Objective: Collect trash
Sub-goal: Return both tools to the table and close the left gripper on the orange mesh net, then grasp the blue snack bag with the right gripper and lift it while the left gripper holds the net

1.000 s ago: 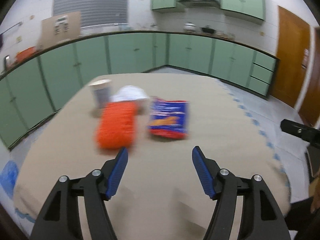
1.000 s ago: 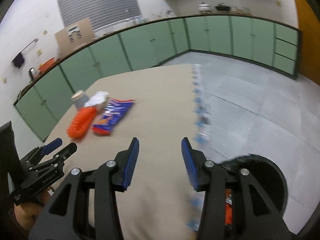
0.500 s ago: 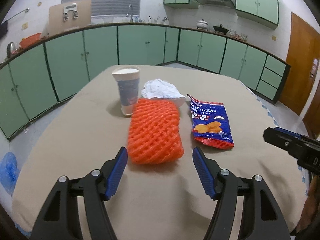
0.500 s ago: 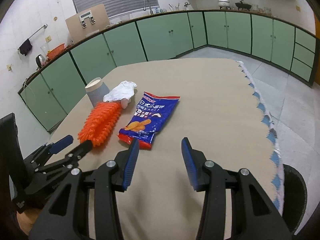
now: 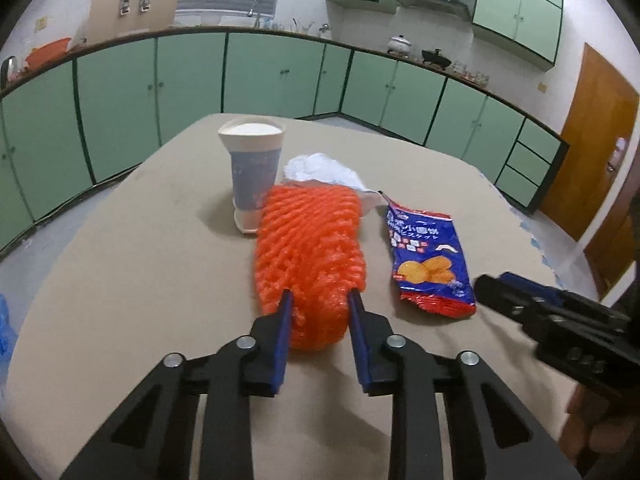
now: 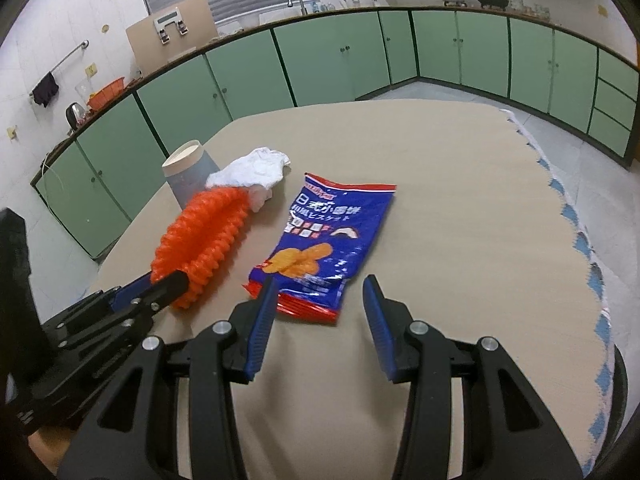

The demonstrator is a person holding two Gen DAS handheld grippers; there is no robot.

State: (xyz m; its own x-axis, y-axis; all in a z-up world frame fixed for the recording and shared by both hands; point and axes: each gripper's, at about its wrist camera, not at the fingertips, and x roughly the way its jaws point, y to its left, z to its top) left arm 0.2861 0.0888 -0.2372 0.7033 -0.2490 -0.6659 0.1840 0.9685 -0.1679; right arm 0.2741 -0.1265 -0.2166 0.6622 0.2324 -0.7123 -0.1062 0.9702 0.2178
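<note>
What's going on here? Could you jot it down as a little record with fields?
Setting: kitchen table, tan cover
Left gripper: fingers closed around the near end of the orange foam net
Right gripper: open, empty, just short of the blue snack bag
Paper cup: upright behind the net
Crumpled white tissue: between cup and bag
Trash collected: cannot tell; four pieces on the table

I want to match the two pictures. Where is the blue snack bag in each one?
Left wrist view: the blue snack bag lies right of centre, beside the orange foam net.
Right wrist view: the bag lies in the middle, just ahead of the right gripper.
Shared landmark: the paper cup.
</note>
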